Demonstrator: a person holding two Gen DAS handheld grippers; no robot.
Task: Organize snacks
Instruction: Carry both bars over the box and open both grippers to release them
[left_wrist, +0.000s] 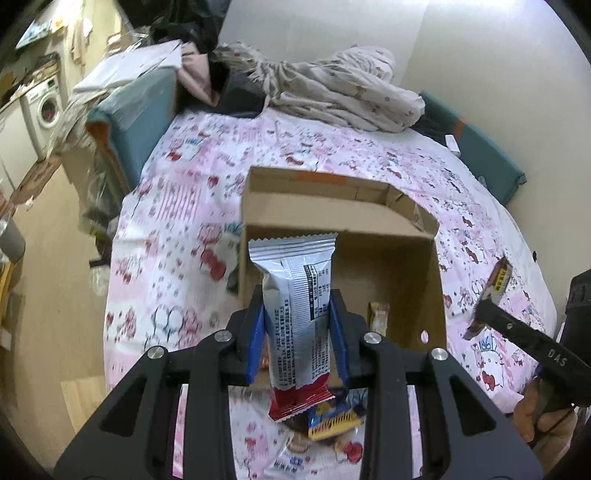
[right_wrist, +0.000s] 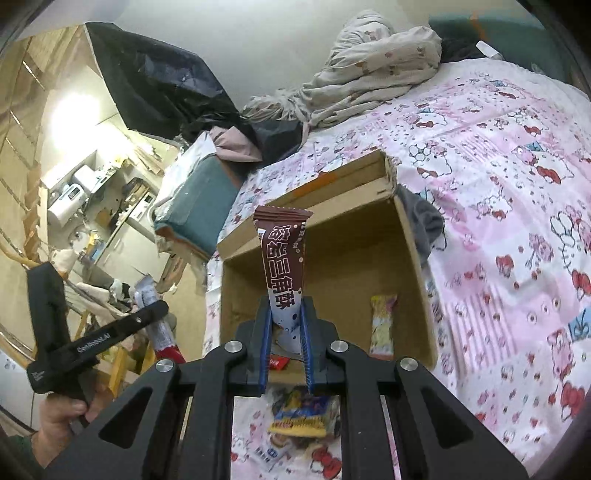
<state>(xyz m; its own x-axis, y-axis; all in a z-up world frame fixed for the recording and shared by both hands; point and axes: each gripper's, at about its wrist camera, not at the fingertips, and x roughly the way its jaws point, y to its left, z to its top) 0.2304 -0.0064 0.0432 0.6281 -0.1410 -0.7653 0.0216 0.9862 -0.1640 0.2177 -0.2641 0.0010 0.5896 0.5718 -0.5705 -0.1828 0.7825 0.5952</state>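
A bed (left_wrist: 369, 155) spread with a pink cartoon-print sheet carries the scene, a heap of crumpled pale bedding (left_wrist: 343, 96) piled at its far end. Near the bed's near edge sits an open cardboard box (left_wrist: 436, 295), flaps up, with one small yellow snack packet (right_wrist: 382, 321) lying on its floor toward the right wall and a red-wrapped piece (right_wrist: 277, 362) at the near wall. Above the box's near edge, the left hand-held gripper (left_wrist: 297, 332) is clamped on a silver and red snack packet (left_wrist: 295, 295), blue pads pressing both sides, the packet standing upright with its silver crimped end pointing toward the box and its red end hanging below the pads. The right hand-held gripper (right_wrist: 286, 332) is closed tight on the lower end of a brown chocolate snack bar (right_wrist: 282, 258), which rises upright from the pads in front of the box opening. Between the box's near wall and the bed's near edge, beneath both grippers, lies a small pile of loose snacks (right_wrist: 306, 417), a yellow and blue wrapper on top.
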